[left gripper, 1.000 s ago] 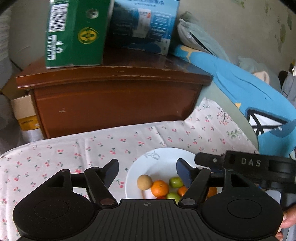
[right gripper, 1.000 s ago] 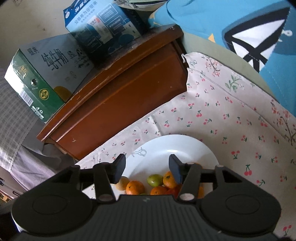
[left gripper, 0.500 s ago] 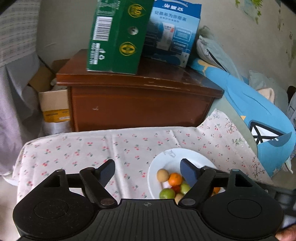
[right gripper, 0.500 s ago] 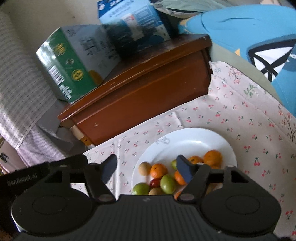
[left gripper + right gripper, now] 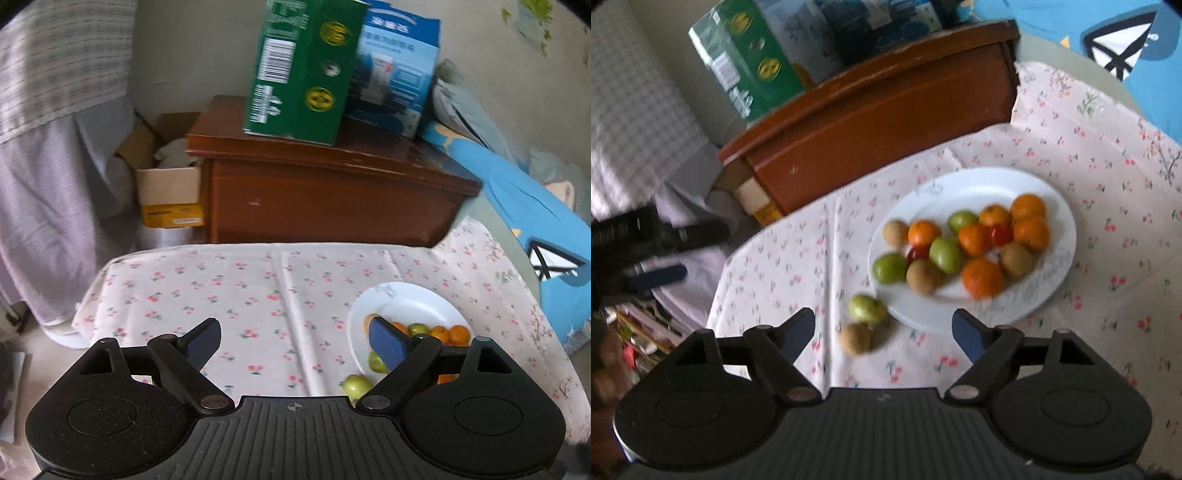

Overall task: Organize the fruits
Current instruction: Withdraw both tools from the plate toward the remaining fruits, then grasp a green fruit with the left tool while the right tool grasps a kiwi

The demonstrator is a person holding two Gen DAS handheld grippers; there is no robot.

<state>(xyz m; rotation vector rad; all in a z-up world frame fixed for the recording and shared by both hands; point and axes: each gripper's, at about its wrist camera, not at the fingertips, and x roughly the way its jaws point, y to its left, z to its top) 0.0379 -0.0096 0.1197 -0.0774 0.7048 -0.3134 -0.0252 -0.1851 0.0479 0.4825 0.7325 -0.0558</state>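
A white plate (image 5: 960,188) on the cherry-print tablecloth (image 5: 1108,184) holds several oranges (image 5: 982,277), green fruits (image 5: 945,254), brown fruits (image 5: 1015,259) and small red ones (image 5: 1000,235). Off the plate's left rim, a green fruit (image 5: 867,309) and a brown fruit (image 5: 855,338) lie on the cloth. My right gripper (image 5: 882,328) hovers just short of those two, its jaws opening and empty. In the left wrist view the plate (image 5: 406,306) is at the right, and my left gripper (image 5: 295,339) is over bare cloth, its jaws opening with nothing between them.
Behind the table stands a brown wooden cabinet (image 5: 332,199) with a green carton (image 5: 303,70) and a blue carton (image 5: 395,74) on top. A cardboard box (image 5: 170,192) sits left of it. A blue cushion (image 5: 535,221) lies at the right.
Both grippers have pulled back from the plate and their jaws have widened. More of the cloth and the two fruits lying off the plate have come into view.
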